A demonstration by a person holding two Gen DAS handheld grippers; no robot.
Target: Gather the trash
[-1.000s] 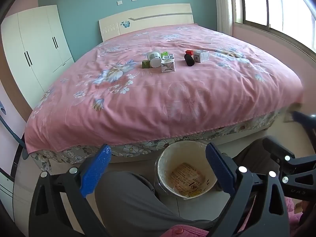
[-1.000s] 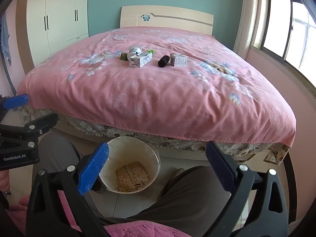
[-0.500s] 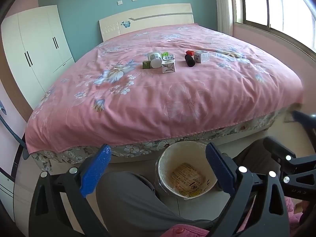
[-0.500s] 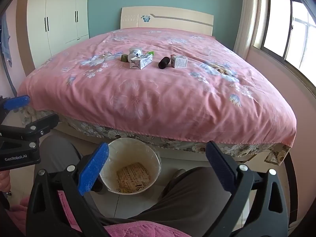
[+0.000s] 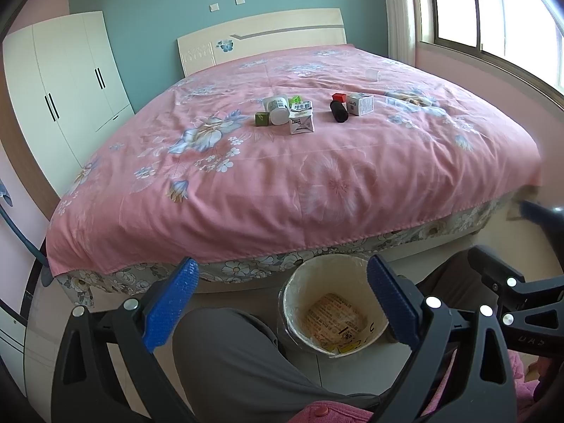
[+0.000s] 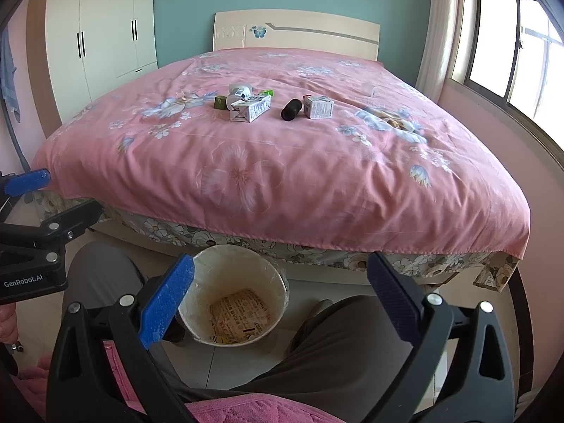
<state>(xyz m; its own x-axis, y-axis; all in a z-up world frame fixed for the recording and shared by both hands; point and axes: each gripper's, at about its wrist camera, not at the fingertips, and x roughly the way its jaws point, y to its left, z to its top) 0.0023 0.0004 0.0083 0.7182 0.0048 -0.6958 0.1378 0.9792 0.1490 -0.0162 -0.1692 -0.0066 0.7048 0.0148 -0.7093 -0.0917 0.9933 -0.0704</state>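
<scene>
**Both grippers wide apart and empty over the bin, trash waiting mid-bed**

Left wrist view: the left gripper (image 5: 280,303) hangs with its blue pads spread wide and nothing between them, above the person's grey-trousered knee (image 5: 239,356). The trash bin (image 5: 292,292) stands on the floor tiles touching the foot edge of the bed (image 5: 317,190), its mouth facing up and a printed paper lying flat at the bottom. The pink cover from the foot edge up to the trash is bare. The trash sits in a loose row across the middle of the bed: a small dark green box (image 5: 261,119), a white jar (image 5: 276,110) lying on its side with its base toward the camera, a milk carton (image 5: 301,120) with its end toward the foot of the bed, and a black cylinder (image 5: 338,111) lying with its long axis running roughly toward the headboard, just beside a white box (image 5: 360,104). The right gripper (image 5: 507,246) shows at the right edge.

Right wrist view: the right gripper (image 6: 280,298) is likewise spread wide and empty, the bin (image 6: 278,282) showing between its fingers. The carton (image 6: 251,108) lies slanted, long axis running from lower left to upper right; the cylinder (image 6: 292,109) points its end toward the camera. The left gripper (image 6: 53,194) sits at the left edge, well clear of the bed's corner.
</scene>
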